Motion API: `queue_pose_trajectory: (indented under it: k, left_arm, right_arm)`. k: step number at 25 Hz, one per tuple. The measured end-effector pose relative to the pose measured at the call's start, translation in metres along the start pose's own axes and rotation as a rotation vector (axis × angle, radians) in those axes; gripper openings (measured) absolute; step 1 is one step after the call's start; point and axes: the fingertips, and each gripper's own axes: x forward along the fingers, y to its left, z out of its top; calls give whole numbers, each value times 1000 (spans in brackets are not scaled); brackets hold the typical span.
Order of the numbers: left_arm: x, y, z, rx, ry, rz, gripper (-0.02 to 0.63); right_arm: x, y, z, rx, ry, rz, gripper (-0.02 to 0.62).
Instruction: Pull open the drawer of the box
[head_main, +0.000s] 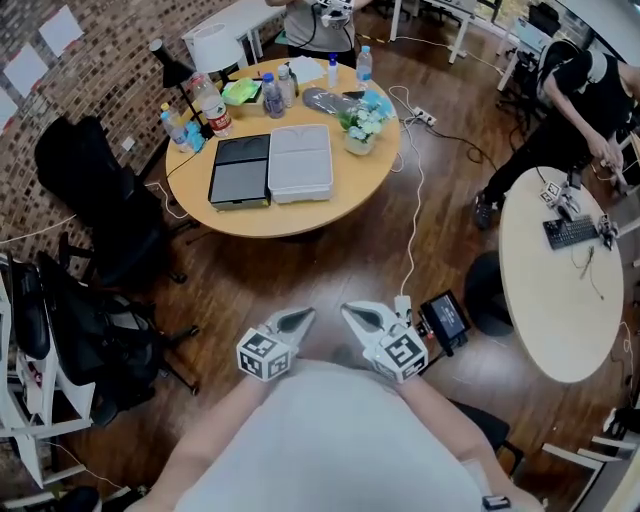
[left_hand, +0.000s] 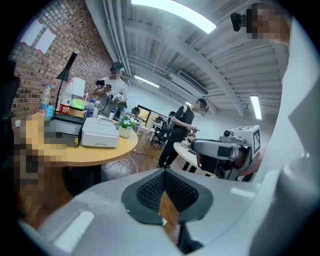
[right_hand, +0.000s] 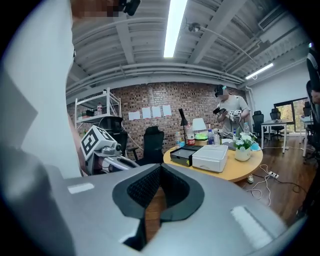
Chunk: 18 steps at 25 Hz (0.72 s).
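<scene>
Both pairs of jaws are pressed together on nothing. The left gripper (head_main: 300, 318) and the right gripper (head_main: 355, 312) are held close to the body, well apart from the round wooden bench (head_main: 300, 215) at 12 o'clock in the head view.

A pull met with the jaws together would only be bumped, not gripped. The box looks light and unbraced, so it would probably be dragged toward the bench edge rather than opened, unless it is steadied by the other gripper. The white cable (head_main: 412, 230) on the floor at 1 o'clock could be caught underfoot on the approach.

The pale grey rectangular plastic box (head_main: 300, 160) lies flat near the bench's middle, touching a flat black box (head_main: 240, 170) at its 9 o'clock side. It appears shallow, smooth and matte. A curved pull is seen on its front face in the left gripper view, and the drawer is judged shut.
</scene>
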Motion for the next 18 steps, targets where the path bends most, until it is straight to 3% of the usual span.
queue_pose_trajectory:
  k: [9, 13, 18]
  left_arm:
    - [-15, 38, -1, -73, 3, 88, 5]
    - [-10, 66, 2, -84, 6, 75, 5]
    - [-5, 106, 35, -42, -18, 33, 5]
  right_arm:
    - [26, -12, -8, 46, 26, 41, 8]
    - [50, -20, -7, 46, 41, 27, 8]
    - [85, -43, 5, 26, 60, -23, 8]
